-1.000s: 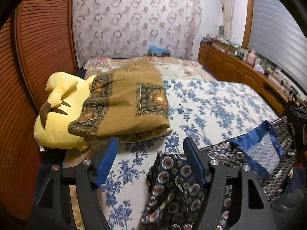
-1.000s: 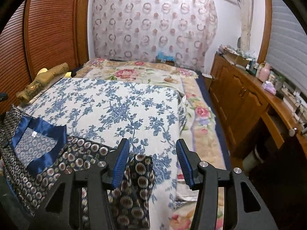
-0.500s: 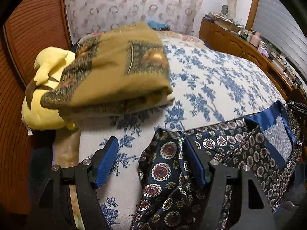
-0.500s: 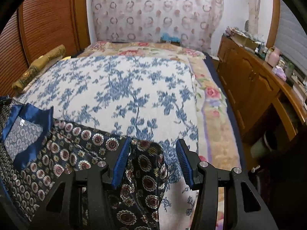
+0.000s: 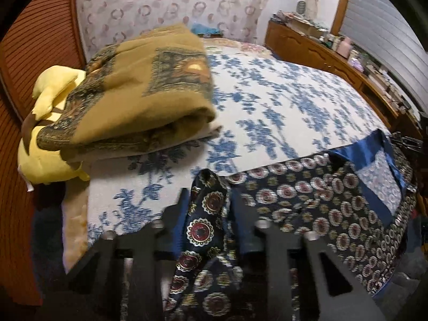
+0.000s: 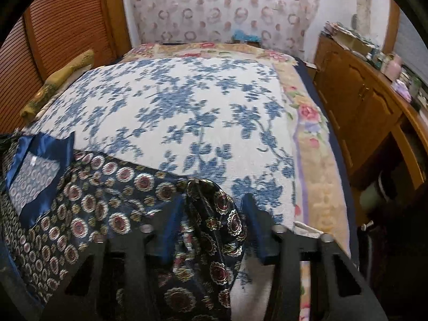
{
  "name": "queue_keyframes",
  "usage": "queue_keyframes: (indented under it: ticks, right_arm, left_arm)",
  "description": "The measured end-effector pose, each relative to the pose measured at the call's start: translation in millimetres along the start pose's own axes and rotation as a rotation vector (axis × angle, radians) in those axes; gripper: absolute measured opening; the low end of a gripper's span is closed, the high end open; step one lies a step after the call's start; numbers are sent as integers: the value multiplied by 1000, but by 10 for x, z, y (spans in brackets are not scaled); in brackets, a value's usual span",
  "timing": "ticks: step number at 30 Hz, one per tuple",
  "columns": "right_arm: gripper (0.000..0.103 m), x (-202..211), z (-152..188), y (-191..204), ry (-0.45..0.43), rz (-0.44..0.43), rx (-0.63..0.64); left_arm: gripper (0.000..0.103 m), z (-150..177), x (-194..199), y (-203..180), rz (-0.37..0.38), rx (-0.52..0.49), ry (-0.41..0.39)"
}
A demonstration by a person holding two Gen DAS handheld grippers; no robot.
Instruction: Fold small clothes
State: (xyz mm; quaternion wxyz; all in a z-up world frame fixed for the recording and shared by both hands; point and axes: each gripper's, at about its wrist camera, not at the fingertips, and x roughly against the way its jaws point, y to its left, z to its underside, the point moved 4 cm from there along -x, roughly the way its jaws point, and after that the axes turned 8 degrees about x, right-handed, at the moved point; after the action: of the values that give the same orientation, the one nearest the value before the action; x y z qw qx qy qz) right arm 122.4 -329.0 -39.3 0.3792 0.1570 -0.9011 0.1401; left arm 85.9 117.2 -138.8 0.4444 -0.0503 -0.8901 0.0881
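Left claw (image 5: pixel 207 206) and right claw (image 6: pixel 212 208) are each closing on a bunched corner of the patterned shirt (image 5: pixel 307 195) spread over the bed (image 6: pixel 203 112).

The left gripper (image 5: pixel 208 208) is angled downward, its jaws closing with patterned cloth bunched between them. The right gripper (image 6: pixel 212 214) is likewise tilted down, jaws closing around a fold of cloth.
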Motion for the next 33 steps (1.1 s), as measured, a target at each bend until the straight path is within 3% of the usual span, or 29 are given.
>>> queue_keyframes:
  ticks: [1,2,4,7,14,19,26,30,33]
  right_arm:
    - [18,3,-5,42,-1,-26,14]
    - [12,4,-3,77,0,-44,24]
    - [10,40,2,150,-9,-12,68]
    - [8,190,-29,205,-45,69,80]
    - [8,1192,-398,304,-310,116,81]
    - [8,1854,-779,382,-450,181,149]
    - [8,2555,-1401,431,-572,325,249]
    - [8,2734,-1730,362,-608,378,257]
    - [8,2450,-1905,268,-550,365,245]
  left_arm:
    - [15,1,16,-20,4,-5,-3]
    - [12,-3,55,-47,15,-7,-18]
    - [9,-32,199,-94,17,-5,-71]
    - [8,-110,502,-209,33,-8,-156]
    - [8,-555,1351,-506,87,-50,-372]
    - [8,-1030,1731,-523,85,-59,-469]
    - [8,-1709,2344,-534,39,-88,-633]
    - [8,-2029,2364,-429,-1,-88,-646]
    - [8,-2130,2082,-344,-25,-79,-597]
